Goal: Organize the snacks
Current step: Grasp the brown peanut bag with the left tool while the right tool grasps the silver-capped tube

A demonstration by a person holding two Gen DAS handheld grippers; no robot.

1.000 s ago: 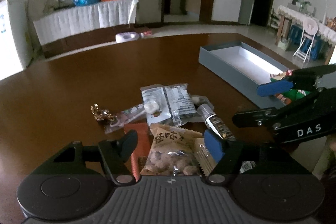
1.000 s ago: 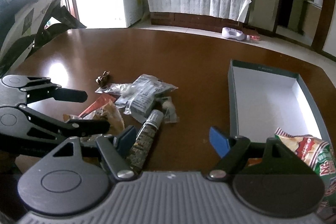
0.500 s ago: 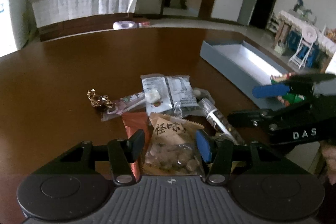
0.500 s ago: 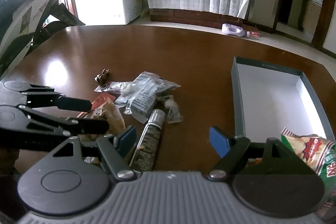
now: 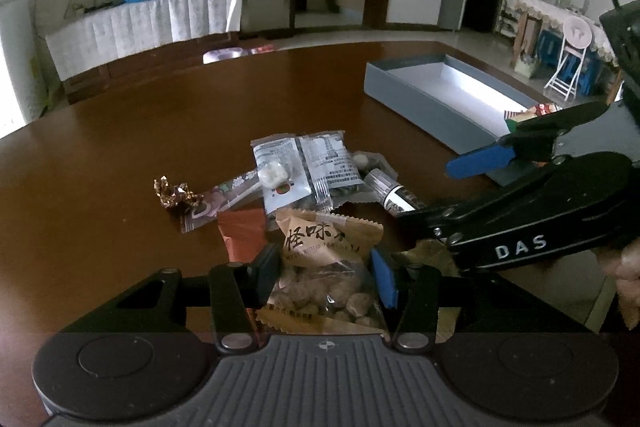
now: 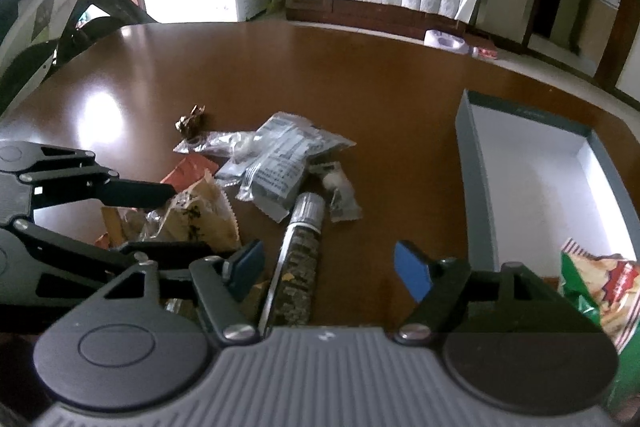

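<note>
Brown nut packet [image 5: 326, 269]: one, between closing left gripper [image 5: 325, 277] pads; right gripper [image 6: 329, 265] closing, nothing clamped; one box [image 6: 478, 195].

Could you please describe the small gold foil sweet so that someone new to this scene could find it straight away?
Start at the brown table and find the pile of snack packets to the left of the grey box. The gold foil sweet lies at the pile's far left corner, beside a clear wrapper. It alone is a tiny crumpled, shiny gold twist, while its neighbours are flat packets.
</note>
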